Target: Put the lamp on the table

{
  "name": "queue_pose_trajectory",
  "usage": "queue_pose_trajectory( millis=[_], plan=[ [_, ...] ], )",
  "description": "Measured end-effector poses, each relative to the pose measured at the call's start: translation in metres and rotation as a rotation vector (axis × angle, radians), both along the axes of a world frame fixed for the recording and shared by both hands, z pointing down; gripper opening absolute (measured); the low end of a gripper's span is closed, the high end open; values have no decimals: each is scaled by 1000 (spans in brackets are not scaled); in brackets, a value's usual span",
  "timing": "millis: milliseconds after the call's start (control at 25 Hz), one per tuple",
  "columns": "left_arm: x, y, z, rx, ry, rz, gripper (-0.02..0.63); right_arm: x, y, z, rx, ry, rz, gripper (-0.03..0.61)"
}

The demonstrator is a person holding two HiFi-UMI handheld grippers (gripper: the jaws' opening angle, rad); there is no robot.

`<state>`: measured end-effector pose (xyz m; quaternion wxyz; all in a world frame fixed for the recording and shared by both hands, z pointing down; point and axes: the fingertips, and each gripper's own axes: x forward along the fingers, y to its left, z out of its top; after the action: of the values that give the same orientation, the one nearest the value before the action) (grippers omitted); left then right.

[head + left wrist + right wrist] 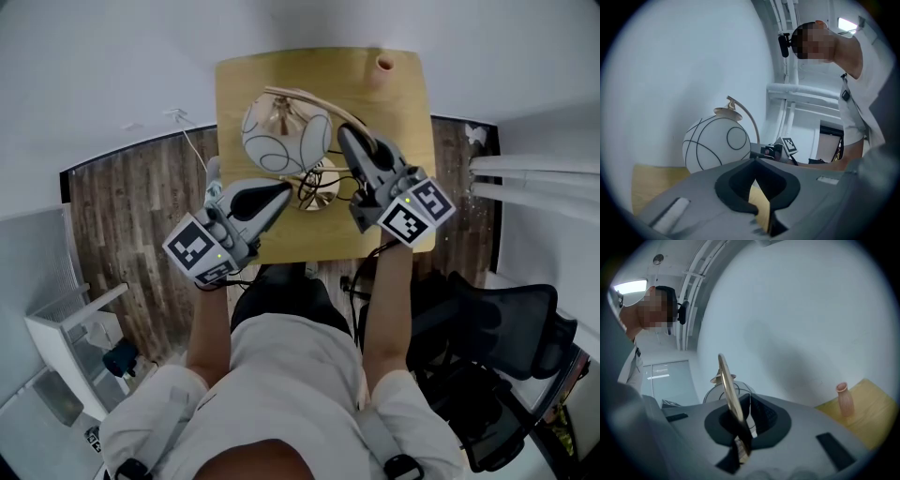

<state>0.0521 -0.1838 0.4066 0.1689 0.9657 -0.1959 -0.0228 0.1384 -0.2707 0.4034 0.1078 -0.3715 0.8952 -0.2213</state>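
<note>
Head view is showing the lamp (286,139) over the middle of the wooden surface (398,220), brass base (322,186) at five o'clock of its globe shade (717,143); the right tongs (345,131) are clenching the curved brass arm (725,380) (it is sitting pinched between them); the left tongs (287,189) are hovering clenched and empty at nine o'clock of the base; placing is looking nearly done, letting go remaining, though whether the base is resting fully I cannot tell.

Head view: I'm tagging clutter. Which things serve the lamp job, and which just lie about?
Job: lamp; table; right gripper, clamped on the lamp's arm; left gripper, shut, empty.
Lying about: pink vase; office chair.
</note>
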Motion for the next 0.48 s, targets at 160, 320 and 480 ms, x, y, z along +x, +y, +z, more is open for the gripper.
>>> queue_pose_trajectory(
  millis=[160,320,480],
  plan=[
    [0,5,-4,12,-10,1,0,-6,8,2,6,19,-11,12],
    [2,12,-6,12,-13,-2,0,-7,14,4,9,34,-11,12],
    [3,21,-6,8,-20,3,0,-8,23,7,12,51,-13,12]
  ],
)
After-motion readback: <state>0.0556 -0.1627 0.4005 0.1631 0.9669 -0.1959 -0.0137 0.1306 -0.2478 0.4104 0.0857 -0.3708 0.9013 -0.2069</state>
